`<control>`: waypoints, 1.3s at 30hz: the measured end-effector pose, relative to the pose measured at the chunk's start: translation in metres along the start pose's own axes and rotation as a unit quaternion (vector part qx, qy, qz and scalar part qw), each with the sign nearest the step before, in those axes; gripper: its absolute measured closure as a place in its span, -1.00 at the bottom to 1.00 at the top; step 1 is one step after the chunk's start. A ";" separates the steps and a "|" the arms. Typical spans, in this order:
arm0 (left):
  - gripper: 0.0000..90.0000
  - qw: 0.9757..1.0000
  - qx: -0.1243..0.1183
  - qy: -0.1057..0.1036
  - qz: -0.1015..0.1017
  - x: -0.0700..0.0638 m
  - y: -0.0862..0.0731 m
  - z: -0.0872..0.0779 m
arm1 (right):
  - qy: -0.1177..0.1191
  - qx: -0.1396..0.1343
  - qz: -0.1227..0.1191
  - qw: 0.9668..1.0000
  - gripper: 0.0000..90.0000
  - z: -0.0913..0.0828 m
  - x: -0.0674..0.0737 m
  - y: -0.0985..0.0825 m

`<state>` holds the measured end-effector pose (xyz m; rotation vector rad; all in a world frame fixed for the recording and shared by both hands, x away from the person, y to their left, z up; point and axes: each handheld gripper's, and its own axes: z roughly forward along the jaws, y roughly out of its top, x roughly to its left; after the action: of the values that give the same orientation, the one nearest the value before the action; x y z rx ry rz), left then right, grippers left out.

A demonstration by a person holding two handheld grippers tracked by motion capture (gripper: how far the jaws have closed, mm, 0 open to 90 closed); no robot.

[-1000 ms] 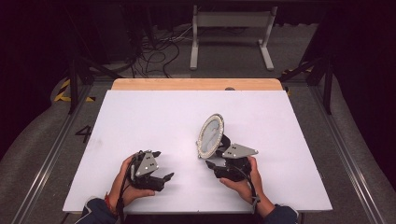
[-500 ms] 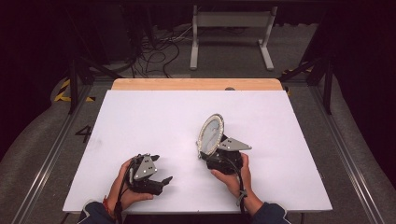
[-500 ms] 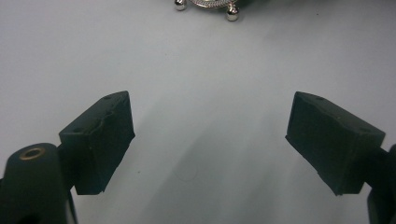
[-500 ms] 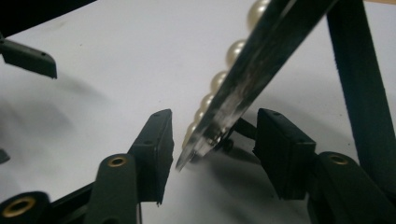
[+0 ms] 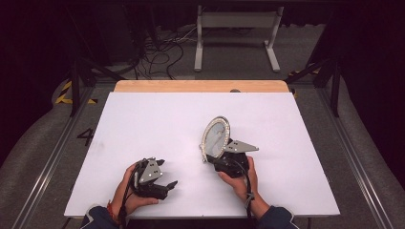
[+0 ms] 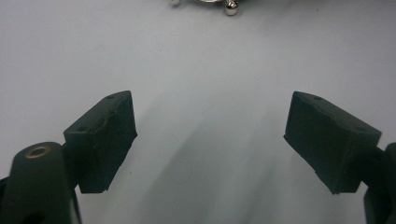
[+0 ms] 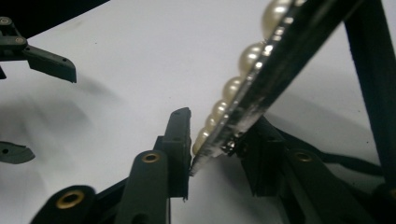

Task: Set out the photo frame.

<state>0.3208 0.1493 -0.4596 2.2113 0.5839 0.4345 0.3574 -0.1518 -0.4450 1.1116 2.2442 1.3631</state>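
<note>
An oval frame (image 5: 215, 138) with a pearl-beaded rim (image 7: 233, 86) stands tilted on its edge on the white table (image 5: 143, 124), right of the middle. My right gripper (image 5: 210, 160) is at its lower edge. Its jaws have just been closing, and in the right gripper view the right gripper (image 7: 217, 149) has one pad against the beaded front and the other against the back. My left gripper (image 5: 167, 172) lies low at the front left, open and empty. In the left gripper view, the left gripper (image 6: 210, 140) frames bare table, with the frame's small silver feet (image 6: 231, 8) beyond.
A wooden strip (image 5: 200, 86) runs along the table's far edge. Beyond it are cables (image 5: 157, 52) and a grey stand (image 5: 236, 33) on the floor. A dark strut (image 7: 369, 70) rises behind the frame. White surface lies all round both hands.
The right hand has shifted slightly at the frame's base. The frame stands where it was, and the left hand has kept still.
</note>
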 end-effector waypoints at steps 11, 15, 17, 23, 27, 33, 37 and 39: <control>-0.62 1.000 -0.001 -0.004 0.004 0.000 0.002 0.001 | 0.035 0.018 0.003 0.999 0.66 -0.007 -0.011 0.001; -0.60 1.000 -0.006 -0.004 0.006 0.002 0.005 0.001 | 0.044 0.027 0.004 0.999 0.68 -0.009 -0.014 0.002; -0.60 1.000 -0.006 -0.002 0.005 0.004 0.007 0.003 | 0.051 0.032 0.003 0.998 0.69 -0.010 -0.017 0.003; -0.58 1.000 -0.017 0.013 -0.003 0.022 0.016 0.008 | 0.062 0.046 -0.001 0.997 0.71 -0.014 -0.020 0.004; -0.58 1.000 -0.020 0.019 -0.007 0.031 0.021 0.011 | 0.074 0.053 -0.003 0.996 0.71 -0.016 -0.024 0.004; -0.58 0.999 -0.034 0.012 -0.001 0.040 0.034 0.017 | 0.061 0.058 -0.033 0.996 0.67 -0.020 -0.021 0.004; -0.58 0.999 -0.042 -0.016 -0.011 0.047 0.044 0.025 | 0.051 0.055 -0.037 0.997 0.60 -0.024 -0.020 0.003; -0.58 0.998 -0.051 -0.022 -0.017 0.052 0.050 0.030 | 0.045 0.052 -0.046 0.997 0.62 -0.026 -0.018 0.003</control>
<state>0.3913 0.1300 -0.4341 2.1052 0.5613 0.3883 0.3553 -0.1804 -0.4322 0.9834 2.4242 1.2960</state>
